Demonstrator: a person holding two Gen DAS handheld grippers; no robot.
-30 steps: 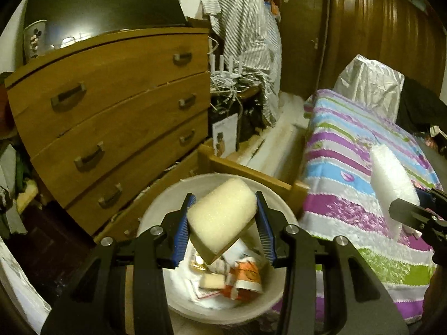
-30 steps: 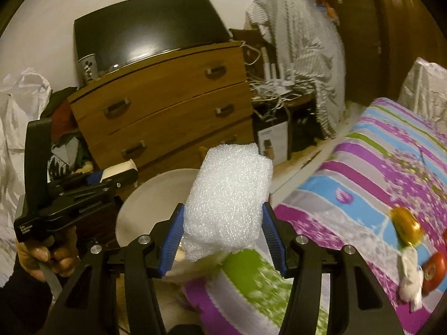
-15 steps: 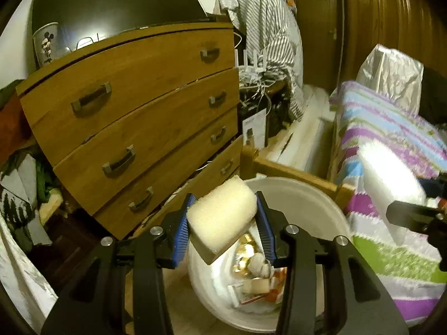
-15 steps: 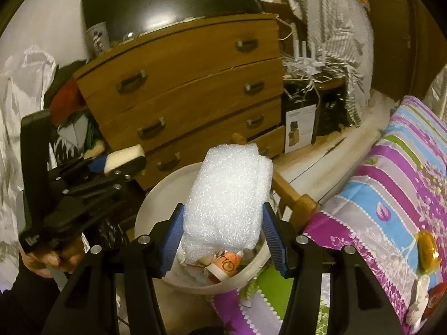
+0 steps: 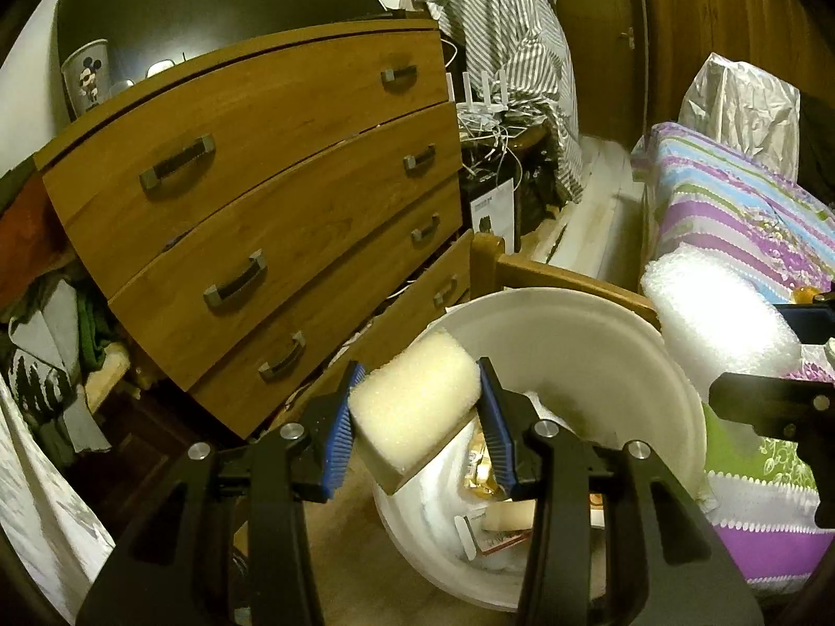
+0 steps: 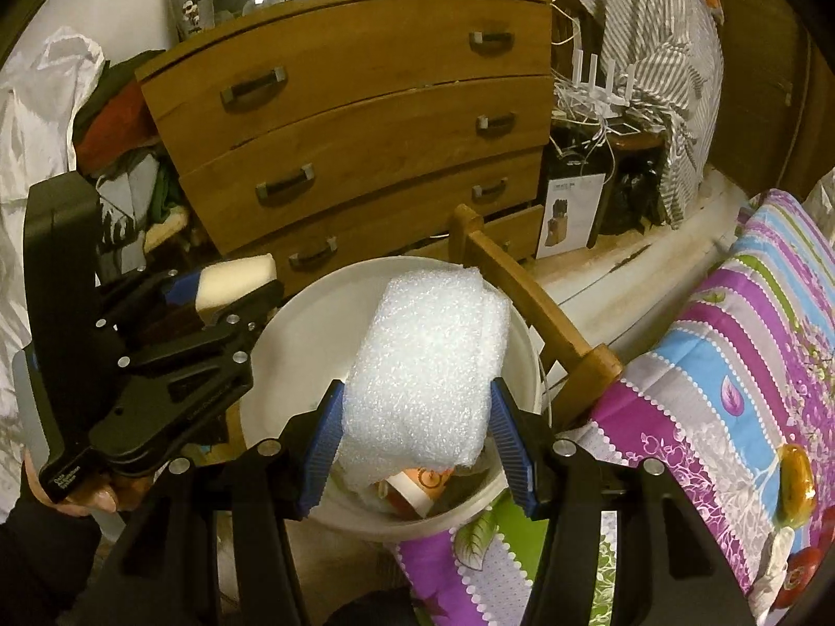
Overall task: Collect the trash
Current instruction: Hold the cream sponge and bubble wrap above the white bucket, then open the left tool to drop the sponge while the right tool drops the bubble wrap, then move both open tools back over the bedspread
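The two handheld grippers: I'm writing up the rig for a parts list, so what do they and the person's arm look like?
Both the left gripper and the right gripper are matte black plastic frames with silver screw heads and ribbed blue pads inside the fingers. The left one's handle carries small white lettering, too small to read. A dark sleeve covers the left wrist. No cables are visible.

A brown wooden chest of drawers (image 6: 365, 120) stands behind a bed with a striped floral cover (image 6: 730, 375), a Mickey Mouse cup (image 6: 190, 5) on top.

bin (image 6: 271, 365): 1; sponge (image 5: 412, 407): 1; foam roll (image 6: 428, 365): 1; dresser (image 5: 261, 198): 1
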